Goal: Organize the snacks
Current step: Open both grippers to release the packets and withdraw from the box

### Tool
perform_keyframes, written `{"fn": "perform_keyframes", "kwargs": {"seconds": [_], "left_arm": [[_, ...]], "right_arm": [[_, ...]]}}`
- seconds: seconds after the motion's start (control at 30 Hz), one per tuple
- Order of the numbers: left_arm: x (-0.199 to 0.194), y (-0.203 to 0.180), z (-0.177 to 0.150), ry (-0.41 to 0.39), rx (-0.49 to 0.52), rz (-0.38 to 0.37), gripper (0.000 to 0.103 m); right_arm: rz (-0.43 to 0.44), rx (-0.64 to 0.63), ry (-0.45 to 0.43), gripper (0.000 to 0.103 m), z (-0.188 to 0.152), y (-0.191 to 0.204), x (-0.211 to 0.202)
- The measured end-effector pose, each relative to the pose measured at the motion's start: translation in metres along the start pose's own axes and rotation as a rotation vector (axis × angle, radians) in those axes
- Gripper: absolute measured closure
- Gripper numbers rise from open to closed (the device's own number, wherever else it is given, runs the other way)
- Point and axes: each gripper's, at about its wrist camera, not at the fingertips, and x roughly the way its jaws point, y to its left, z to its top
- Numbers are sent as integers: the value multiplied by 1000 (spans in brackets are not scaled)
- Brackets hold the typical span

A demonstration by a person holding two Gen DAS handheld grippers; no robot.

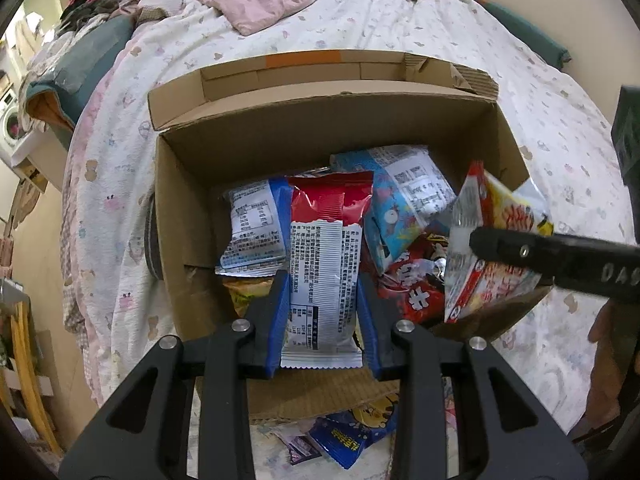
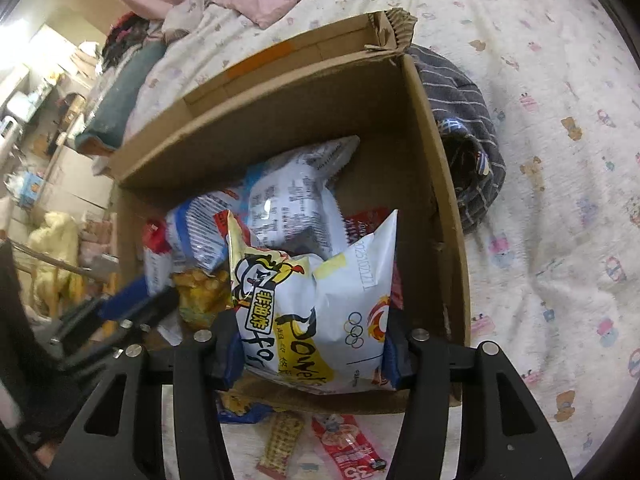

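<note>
1. The left tool [image 1: 324, 300] is clamped on a red-and-white snack packet [image 1: 324, 264], its blue pads pressing both long edges, and holds it over the open cardboard box [image 1: 320, 128].
2. The right tool [image 2: 310, 344] grips a white-and-yellow snack bag [image 2: 316, 312] at the box's near right corner, above the packets inside.
3. The box stands on a bed with a printed quilt [image 1: 400, 20] and holds several packets, among them a blue-and-white bag [image 1: 400, 196].
4. A blue packet [image 1: 348, 436] lies on the quilt just before the box.
5. A dark striped garment [image 2: 464, 120] lies against the box's right wall.
</note>
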Motion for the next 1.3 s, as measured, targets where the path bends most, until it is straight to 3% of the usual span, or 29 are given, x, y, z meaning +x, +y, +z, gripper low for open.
{"fn": "perform_keyframes", "kwargs": {"seconds": [0.17,0.3,0.33,0.4,0.47,0.97,1.3], "left_arm": [[-4,-8,-1,-23,33,-11,74],[-4,-10,0,-18,38,-33,74],[-4,-10,0,-13,40,-49,71],[-4,-12,1,0,46,-50,58],[-5,-14,1,-9,49,-37,41],[-14,-6,2,-39,10,-33,39],[-42,5,-12,-79,-27,-36,39]], "right_arm": [[50,11,-42,46,-1,-3,-12],[72,12,-78,30,-1,-2,-20],[81,14,-84,27,0,-1,-21],[84,13,-109,9,0,0,-24],[81,9,-138,1,2,2,-26],[45,4,-194,1,4,-1,-33],[-1,48,-267,1,-25,-8,-61]]}}
